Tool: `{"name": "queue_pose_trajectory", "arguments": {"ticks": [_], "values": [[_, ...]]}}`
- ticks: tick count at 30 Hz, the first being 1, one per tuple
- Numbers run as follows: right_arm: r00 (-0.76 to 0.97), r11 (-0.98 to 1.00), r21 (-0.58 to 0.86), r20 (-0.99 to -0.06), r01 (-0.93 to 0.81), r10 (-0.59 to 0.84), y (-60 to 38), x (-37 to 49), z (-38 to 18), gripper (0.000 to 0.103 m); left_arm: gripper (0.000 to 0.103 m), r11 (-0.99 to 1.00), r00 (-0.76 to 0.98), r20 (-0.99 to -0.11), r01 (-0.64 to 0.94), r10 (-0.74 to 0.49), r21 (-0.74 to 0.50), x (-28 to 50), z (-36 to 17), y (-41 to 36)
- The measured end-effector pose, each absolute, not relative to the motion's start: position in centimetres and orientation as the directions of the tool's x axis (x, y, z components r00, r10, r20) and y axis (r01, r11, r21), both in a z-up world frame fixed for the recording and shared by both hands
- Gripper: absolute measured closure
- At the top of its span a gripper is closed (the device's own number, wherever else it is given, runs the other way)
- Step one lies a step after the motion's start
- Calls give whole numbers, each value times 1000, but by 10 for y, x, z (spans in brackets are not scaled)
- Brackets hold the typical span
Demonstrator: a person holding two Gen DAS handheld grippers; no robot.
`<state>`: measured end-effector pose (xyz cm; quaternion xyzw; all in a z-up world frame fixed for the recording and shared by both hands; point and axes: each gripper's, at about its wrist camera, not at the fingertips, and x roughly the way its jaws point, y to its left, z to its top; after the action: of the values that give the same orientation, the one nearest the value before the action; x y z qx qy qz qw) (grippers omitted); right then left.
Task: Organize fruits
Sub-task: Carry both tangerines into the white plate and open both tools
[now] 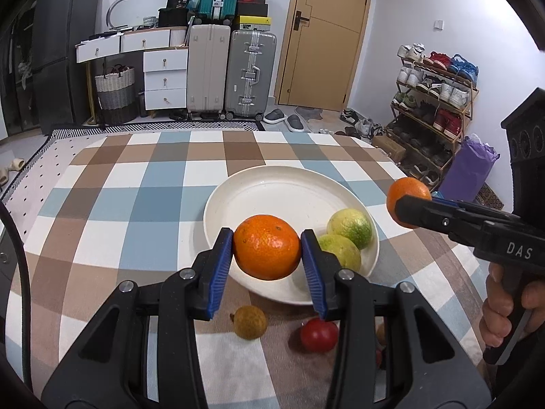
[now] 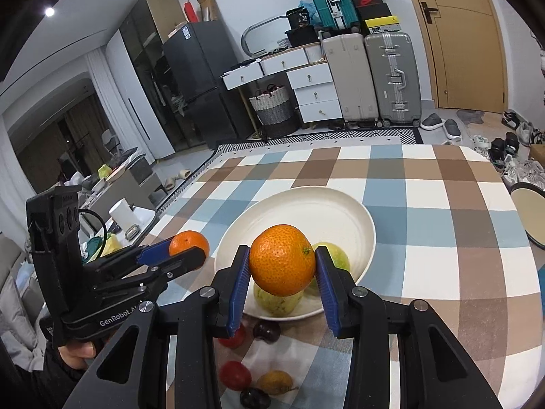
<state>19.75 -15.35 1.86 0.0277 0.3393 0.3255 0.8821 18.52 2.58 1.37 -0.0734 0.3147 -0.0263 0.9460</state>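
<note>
Both jaw pairs are pinching fruit: my left gripper (image 1: 266, 251) is clamping a round orange mandarin (image 1: 266, 251), my right gripper (image 2: 282, 259) a second mandarin (image 2: 282, 259), over the white plate's (image 1: 289, 177) near rim. Risk: both releasing together, fruit colliding, rolling onto the checked tablecloth (image 1: 136, 184).

1. My left gripper (image 1: 267, 252) hangs over the near rim of the white plate (image 1: 272, 184), pinching an orange (image 1: 266, 251).
2. The plate's far half lies bare; that way is free.
3. Two green-yellow citrus (image 1: 349, 226) fill its near right part.
4. My right gripper (image 2: 282, 266), with its own orange (image 2: 282, 259), crowds the plate's right side.
5. Small loose fruits (image 2: 235, 375) litter the checked cloth (image 1: 102, 204) below my tongs.
</note>
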Motion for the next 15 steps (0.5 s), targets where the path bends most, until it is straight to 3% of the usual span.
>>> {"name": "queue_pose_trajectory", "arguments": {"ticks": [15], "values": [[544,808,261,-627,-529,558,-126,232,-5,64,65,994,779,-622,15,-77,-104,227,-17,16]]}}
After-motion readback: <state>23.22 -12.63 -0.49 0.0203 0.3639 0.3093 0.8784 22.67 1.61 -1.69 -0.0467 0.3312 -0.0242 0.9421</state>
